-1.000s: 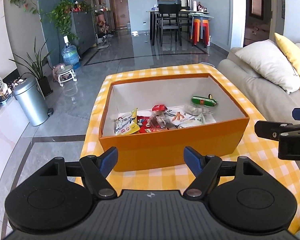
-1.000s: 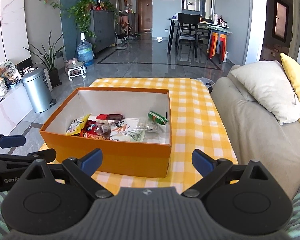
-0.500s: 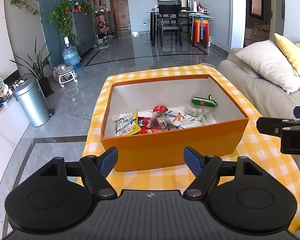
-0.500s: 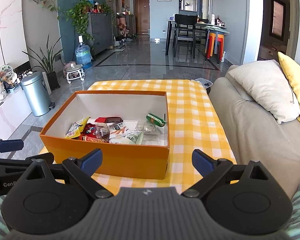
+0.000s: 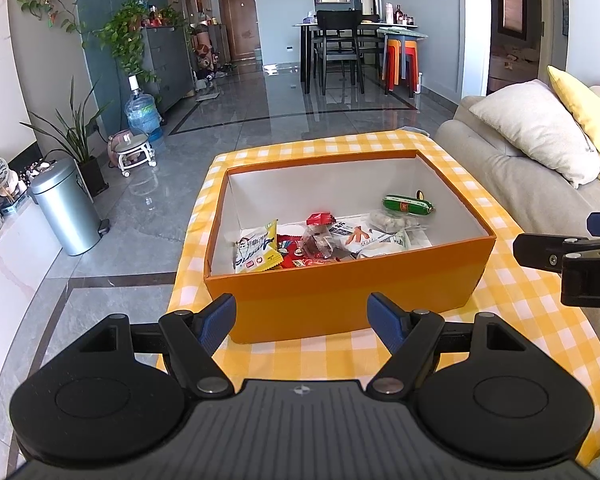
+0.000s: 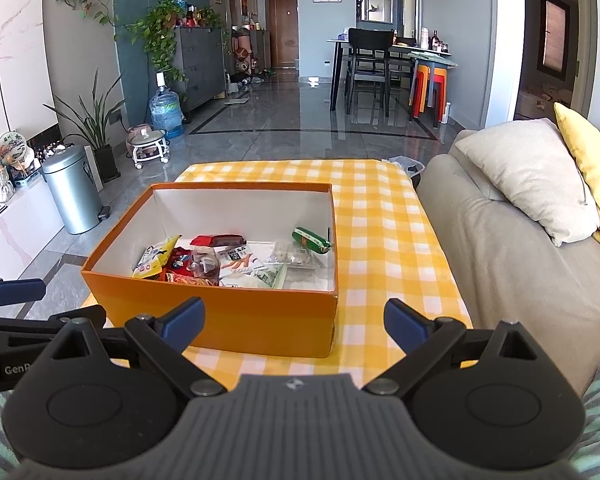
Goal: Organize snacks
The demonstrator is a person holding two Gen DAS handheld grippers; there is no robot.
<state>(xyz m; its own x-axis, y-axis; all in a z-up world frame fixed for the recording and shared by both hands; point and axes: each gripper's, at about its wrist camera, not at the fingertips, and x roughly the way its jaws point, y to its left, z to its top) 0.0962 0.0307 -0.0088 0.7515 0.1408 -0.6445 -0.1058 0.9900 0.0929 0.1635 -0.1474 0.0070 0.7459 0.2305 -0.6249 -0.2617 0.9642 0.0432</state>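
Note:
An orange box (image 5: 348, 304) (image 6: 228, 316) with a white inside stands on a yellow checked tablecloth (image 5: 520, 320) (image 6: 380, 216). Several snack packs lie in it: a yellow-and-white packet (image 5: 257, 251) (image 6: 156, 258), a green sausage (image 5: 407, 205) (image 6: 310, 240), a small red pack (image 5: 320, 218) (image 6: 217, 240) and clear bags. My left gripper (image 5: 301, 318) hangs open before the box's near wall, nothing between its blue fingertips. My right gripper (image 6: 295, 320) is open too, near the box's right corner, empty. Each gripper shows at the edge of the other's view.
A beige sofa (image 6: 512, 248) with a white cushion (image 5: 536, 136) and a yellow cushion (image 6: 588, 172) runs along the right of the table. A metal bin (image 5: 66, 208), plants and a water bottle (image 5: 142, 114) stand on the tiled floor at left. A dining table with chairs (image 6: 372, 68) is far back.
Both grippers have drawn back slightly and risen from the box, so it looks a bit smaller and more of its inside shows. Both stay open and the snacks have not moved.

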